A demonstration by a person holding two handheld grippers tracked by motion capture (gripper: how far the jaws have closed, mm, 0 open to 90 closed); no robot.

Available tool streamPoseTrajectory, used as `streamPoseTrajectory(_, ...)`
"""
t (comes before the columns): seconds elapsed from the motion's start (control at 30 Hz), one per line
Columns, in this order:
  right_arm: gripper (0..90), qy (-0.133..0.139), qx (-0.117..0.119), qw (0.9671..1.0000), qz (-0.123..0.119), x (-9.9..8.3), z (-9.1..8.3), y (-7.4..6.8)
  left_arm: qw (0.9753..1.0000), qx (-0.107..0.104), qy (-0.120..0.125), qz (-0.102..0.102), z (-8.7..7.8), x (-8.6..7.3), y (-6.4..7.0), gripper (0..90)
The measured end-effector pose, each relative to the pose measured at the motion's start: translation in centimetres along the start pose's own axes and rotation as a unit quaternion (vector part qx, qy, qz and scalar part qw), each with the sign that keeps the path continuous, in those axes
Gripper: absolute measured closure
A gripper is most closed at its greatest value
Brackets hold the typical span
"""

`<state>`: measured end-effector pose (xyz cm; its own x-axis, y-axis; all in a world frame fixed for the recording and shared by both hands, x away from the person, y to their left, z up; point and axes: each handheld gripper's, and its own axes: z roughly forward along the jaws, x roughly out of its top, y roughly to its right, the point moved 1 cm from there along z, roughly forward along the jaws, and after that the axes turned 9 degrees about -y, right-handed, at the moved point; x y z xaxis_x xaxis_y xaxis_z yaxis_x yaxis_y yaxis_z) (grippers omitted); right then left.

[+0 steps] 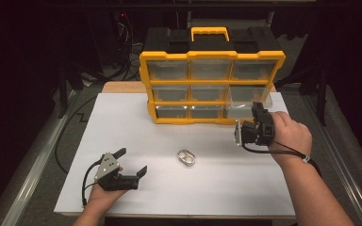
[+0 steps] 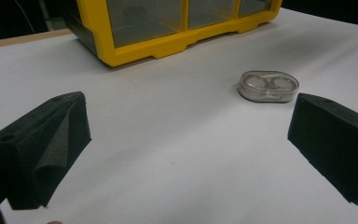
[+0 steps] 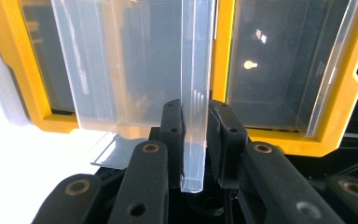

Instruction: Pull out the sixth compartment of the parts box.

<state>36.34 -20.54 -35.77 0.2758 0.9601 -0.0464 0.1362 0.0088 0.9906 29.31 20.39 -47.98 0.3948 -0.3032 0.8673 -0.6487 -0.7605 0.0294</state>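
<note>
White table [image 1: 245, 188]: right tool [image 1: 254, 113] pinches clear drawer [image 1: 247, 101] front

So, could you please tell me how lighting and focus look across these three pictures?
High view: white table brightly lit, surroundings nearly black. Left gripper view: small clear case sharp, the near jaws of the left tool slightly soft. Right gripper view: drawer front in the right tool catches glare; table overexposed at left.

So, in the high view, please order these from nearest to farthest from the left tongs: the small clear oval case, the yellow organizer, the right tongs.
1. Small clear oval case: on the white sheet, just right of the left tongs.
2. Yellow organizer: at the back of the table, beyond the case.
3. Right tongs: far right, clamped on the clear drawer at the organizer's right column.
</note>
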Motion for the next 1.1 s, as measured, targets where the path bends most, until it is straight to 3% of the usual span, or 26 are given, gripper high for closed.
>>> streamPoseTrajectory(0.6, 77.6, 0.012, -0.004, 0.9999, -0.002, -0.8, -2.2, -1.0, 1.0, -0.003, 0.001, -0.002, 0.0, 0.0, 0.1, 0.3)
streamPoseTrajectory(1.1, 77.4, 0.013, -0.007, 0.9999, 0.0, -1.3, -2.4, -1.3, 1.0, -0.003, 0.0, 0.0, 0.0, 0.0, 0.1, 0.3)
